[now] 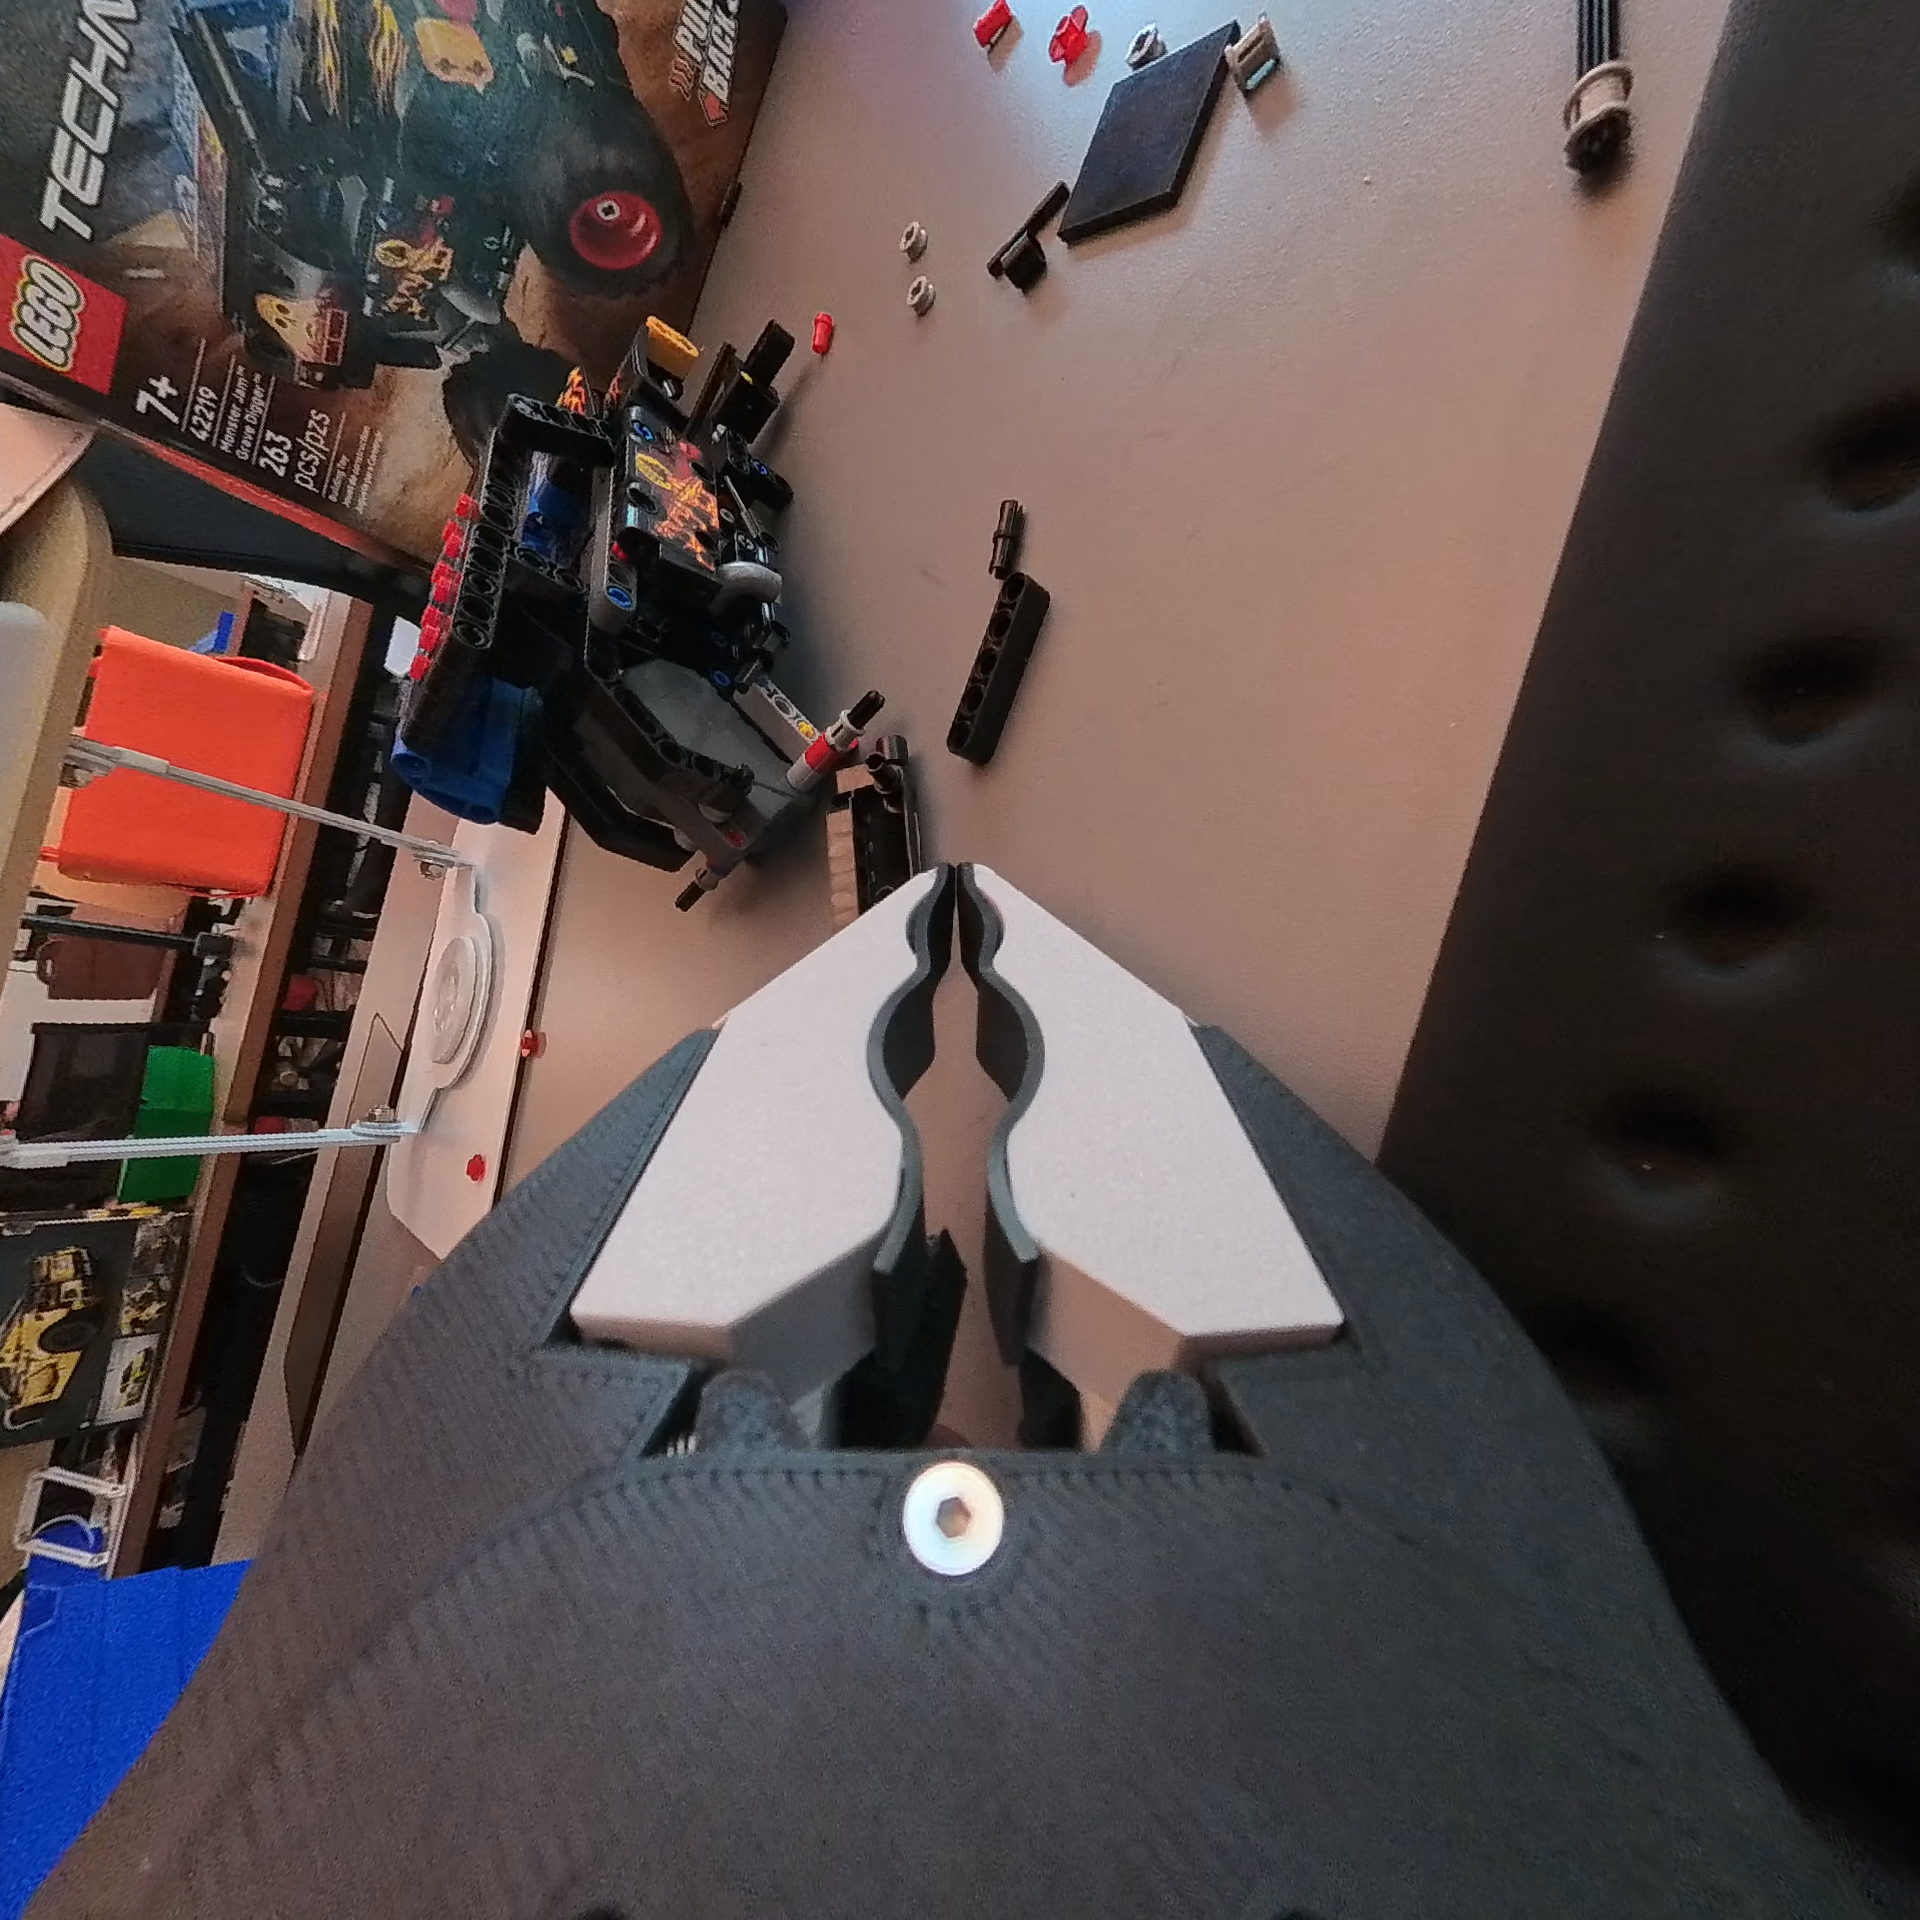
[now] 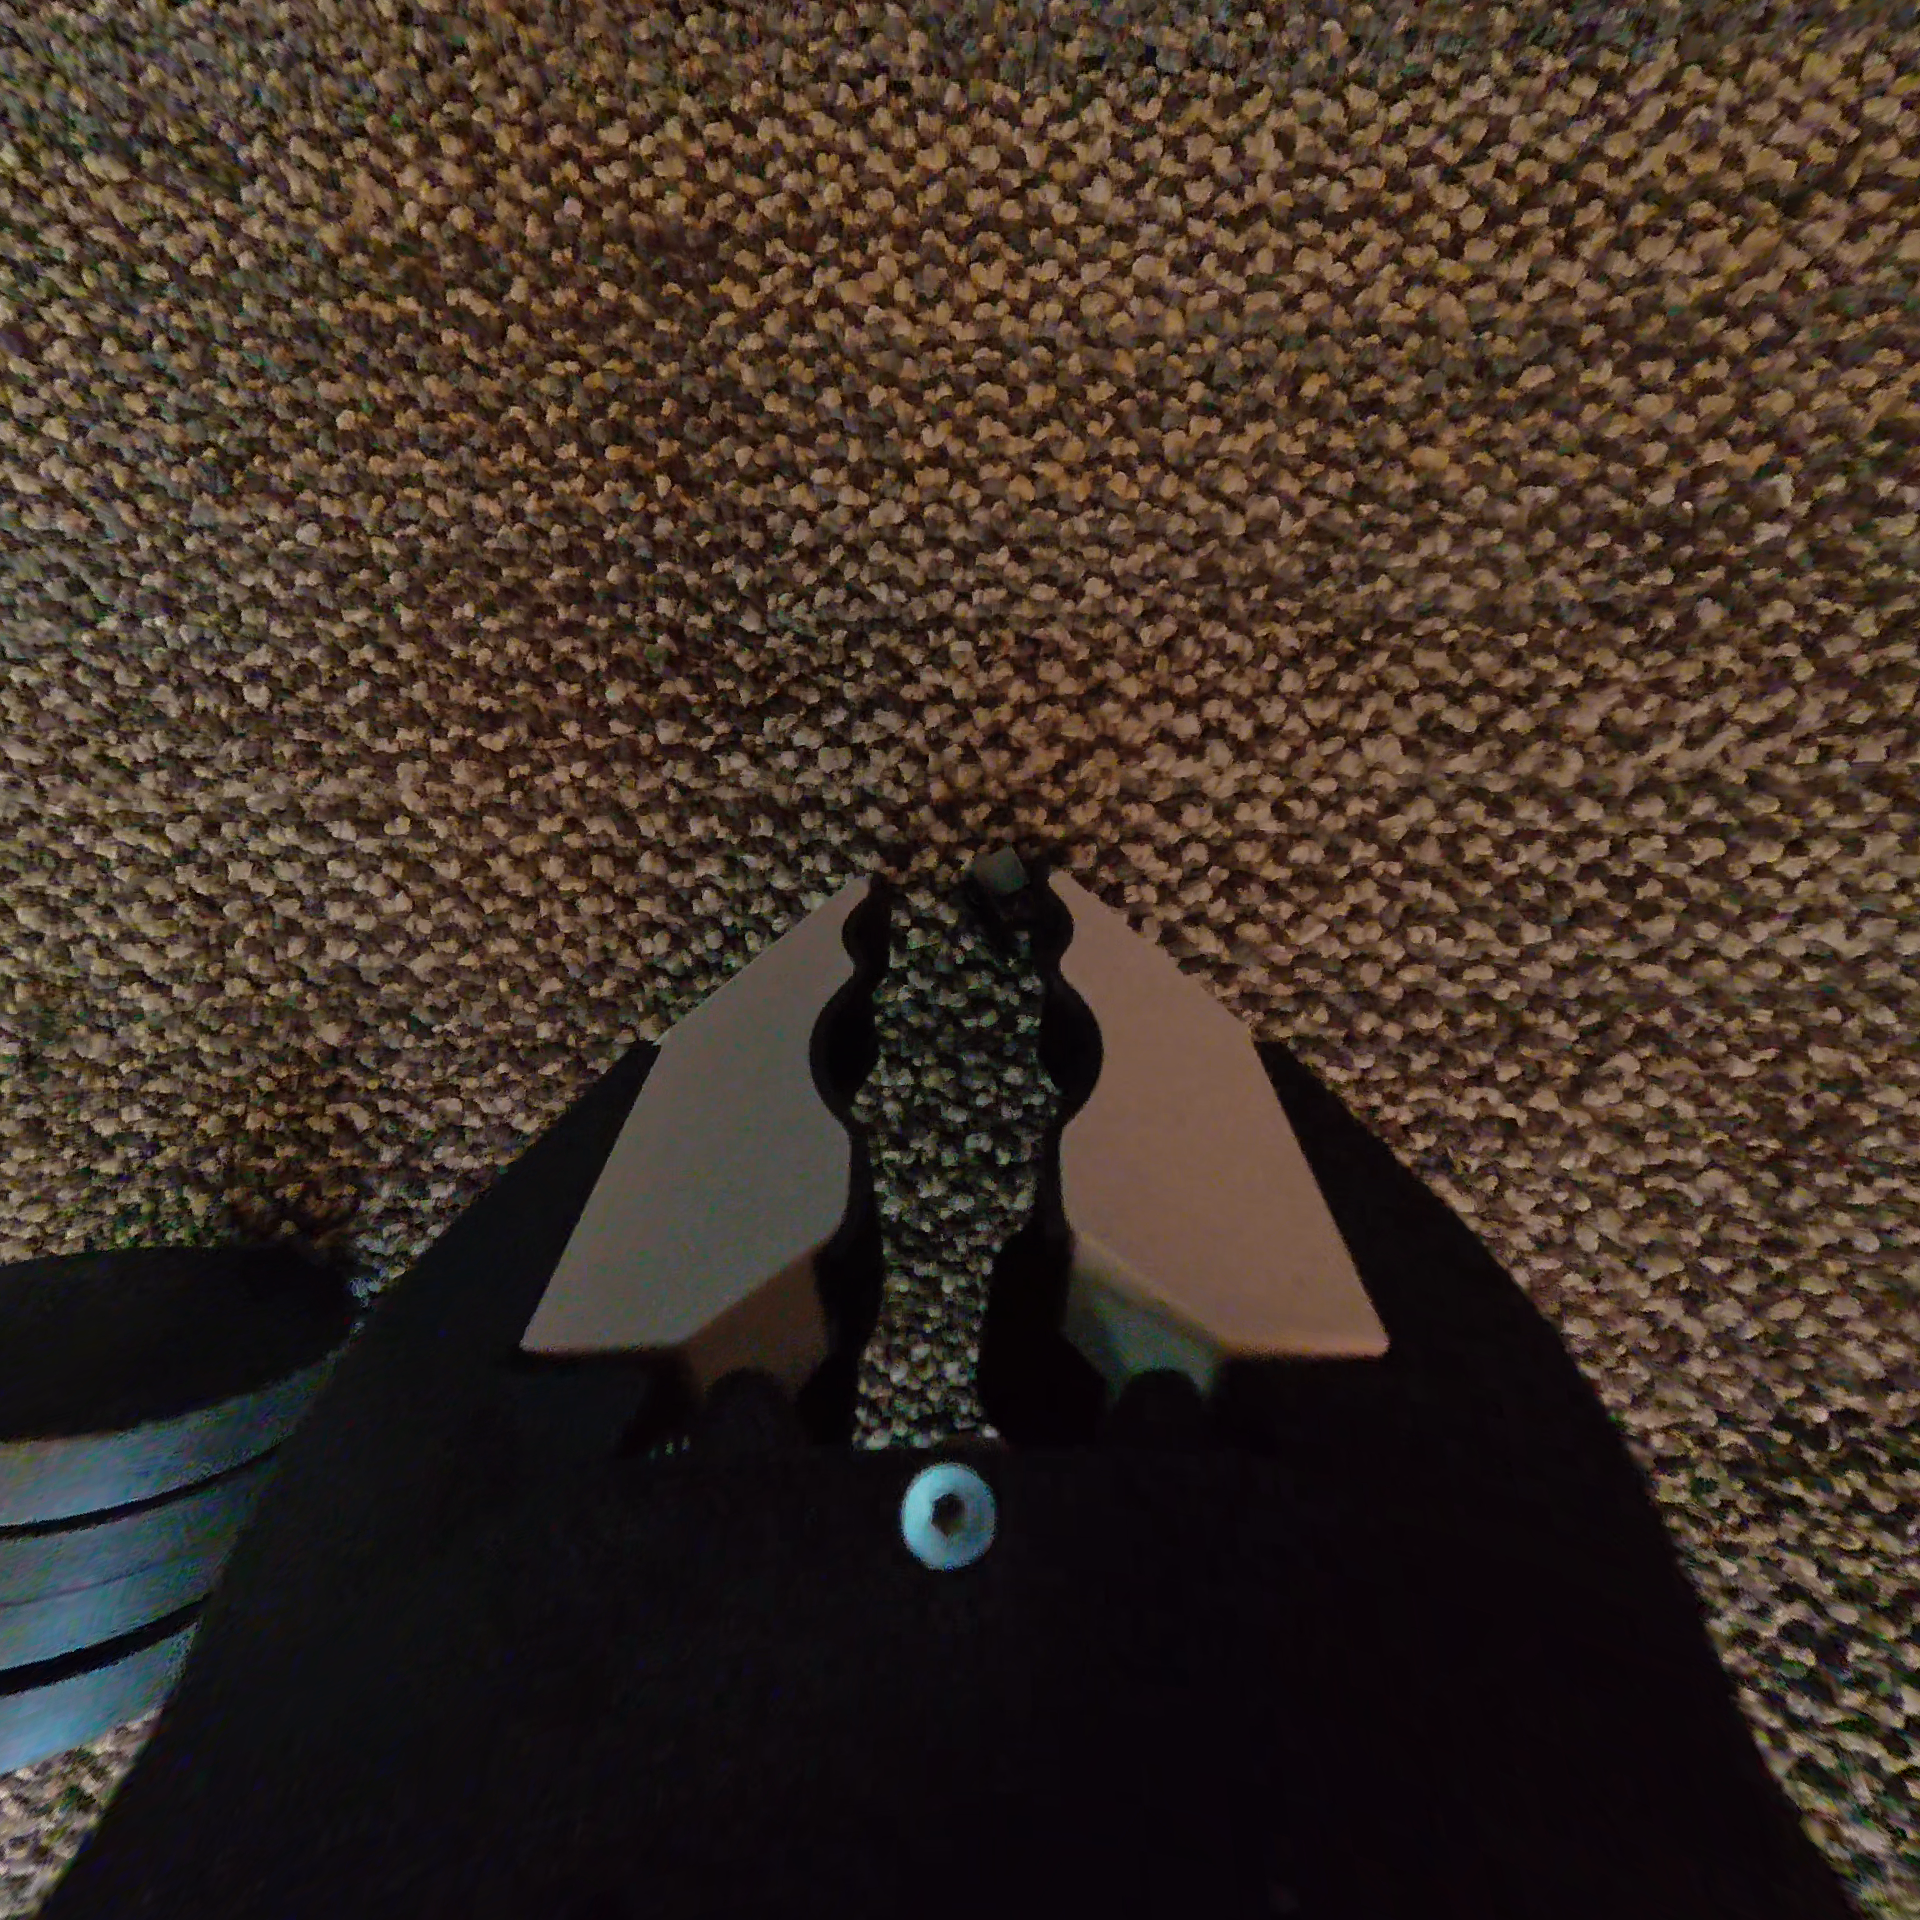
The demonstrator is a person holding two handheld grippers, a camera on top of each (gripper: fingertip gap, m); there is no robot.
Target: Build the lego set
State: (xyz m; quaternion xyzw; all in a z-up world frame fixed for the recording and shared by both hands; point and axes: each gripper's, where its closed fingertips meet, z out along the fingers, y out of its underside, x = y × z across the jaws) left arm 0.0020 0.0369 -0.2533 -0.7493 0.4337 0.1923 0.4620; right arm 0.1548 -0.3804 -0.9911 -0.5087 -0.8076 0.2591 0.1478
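— What sits closest to your cameras?

— My left gripper [image 1: 956,883], its fingertips pressed together on nothing. It hangs over the table [image 1: 1247,436], just short of the half-built truck [image 1: 623,623].

— Where is everything else, taking the truck as your mark?

— Left of it and beyond lies the set's box [image 1: 343,208], flat on the table. Touching the truck's near corner, by my fingertips, is a black beam [image 1: 883,836]. Just right of the truck lies another black beam [image 1: 997,670] with a small black pin [image 1: 1006,535] beyond its end. Farther right and beyond, a black square plate [image 1: 1148,140], with small red pieces [image 1: 1070,31] past it.

— And your other hand?

— My right gripper [image 2: 958,883] points down at speckled carpet [image 2: 935,416], its fingers apart. A small pale piece [image 2: 1000,871] lies by the right fingertip; I cannot tell whether it touches.
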